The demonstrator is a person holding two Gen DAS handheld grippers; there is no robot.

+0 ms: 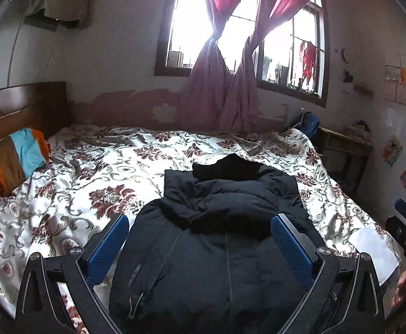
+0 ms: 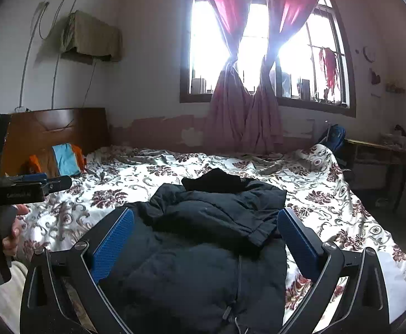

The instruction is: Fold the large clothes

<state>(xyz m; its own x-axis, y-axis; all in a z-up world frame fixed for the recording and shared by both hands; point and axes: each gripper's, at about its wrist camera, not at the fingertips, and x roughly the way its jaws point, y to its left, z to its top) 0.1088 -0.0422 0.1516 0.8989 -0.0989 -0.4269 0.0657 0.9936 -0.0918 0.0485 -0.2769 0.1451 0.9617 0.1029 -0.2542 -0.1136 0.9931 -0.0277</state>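
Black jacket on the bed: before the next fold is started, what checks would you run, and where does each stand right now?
1. Left gripper open and empty: ok.
2. Right gripper open and empty: ok.
3. Black jacket fully on the floral bedspread, not hanging off: cannot tell, its near hem is out of view.
4. Sleeves already folded across the chest: ok, one sleeve lies over the front.
5. Hood lying flat at the far end: ok.
6. Striped pillow well apart from the jacket: ok.
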